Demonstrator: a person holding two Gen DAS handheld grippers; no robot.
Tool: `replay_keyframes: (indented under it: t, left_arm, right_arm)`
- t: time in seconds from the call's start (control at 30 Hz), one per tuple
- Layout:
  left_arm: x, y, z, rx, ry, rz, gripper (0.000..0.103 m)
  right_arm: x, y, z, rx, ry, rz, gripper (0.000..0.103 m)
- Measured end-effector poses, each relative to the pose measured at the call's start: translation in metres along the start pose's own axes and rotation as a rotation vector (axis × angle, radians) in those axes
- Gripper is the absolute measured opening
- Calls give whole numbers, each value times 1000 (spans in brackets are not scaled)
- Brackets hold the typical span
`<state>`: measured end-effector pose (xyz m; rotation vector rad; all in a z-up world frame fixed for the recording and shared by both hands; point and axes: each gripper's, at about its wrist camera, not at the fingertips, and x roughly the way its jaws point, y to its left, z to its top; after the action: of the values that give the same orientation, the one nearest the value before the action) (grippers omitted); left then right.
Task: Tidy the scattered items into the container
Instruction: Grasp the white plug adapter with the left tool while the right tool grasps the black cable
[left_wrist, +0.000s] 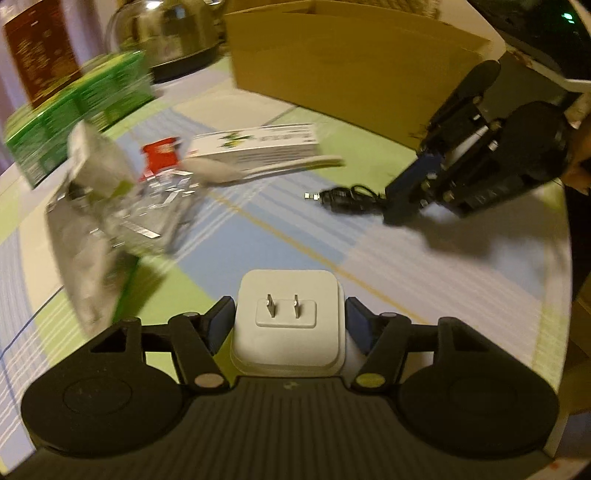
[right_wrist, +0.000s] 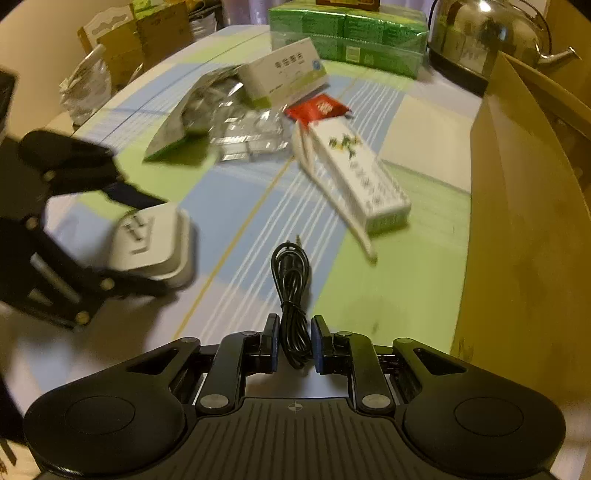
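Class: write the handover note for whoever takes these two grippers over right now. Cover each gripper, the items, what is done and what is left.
Left gripper: shut on the white plug adapter.
Right gripper: shut on the coiled black cable.
Cardboard box: open, at the right side of the table; its inside is not visible.
Done: both items gripped, neither is in the box yet.
Left on the cloth: long white carton, red packet, white medicine box, blister packs.

Steel kettle (right_wrist: 484, 37) far ahead of the jaws, right side. Green carton pack (right_wrist: 347, 37) beside it, leftward. Checked surface (right_wrist: 421, 140) beneath.
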<state>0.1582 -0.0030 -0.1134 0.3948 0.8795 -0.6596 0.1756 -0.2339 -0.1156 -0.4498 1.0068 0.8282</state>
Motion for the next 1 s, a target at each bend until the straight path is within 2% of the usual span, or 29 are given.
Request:
replay_keyframes:
  t: [0.17,0.23,0.3,0.5,0.53,0.6,0.63,0.77,1.0]
  left_arm:
    - [2,-13,0,34,-3,-12,61]
    - [3,-13,-1,30,-6,-10,61]
    - [3,-14,-1,27,-7,-8,61]
    - [2,-15,0,43,-1,2,63]
    - [1,-15,-1,40,0,2,64]
    - [0,-13,-1,32,2,8,75]
    - [0,-12,-2,27,3,10,75]
    - [-4,-7,-5,8,5,1,74]
    - [-4,-6,-5,-13,14,-19,62]
  right_arm:
    - [-11,10,-21,-29,-25,-30,17]
    - [-12,12,-23,-42,-37,-49,28]
    - [-12,13,-23,-49,-51,-62,33]
    - [-7,18,-15,-92,-70,-57,34]
    - [-5,18,-13,-93,-69,-52,34]
    - [0,18,-10,-94,-70,-50,34]
    - [2,18,-9,-93,-71,-48,34]
    - [6,17,-7,-85,-75,-36,34]
    - [6,20,-7,-103,-66,-27,34]
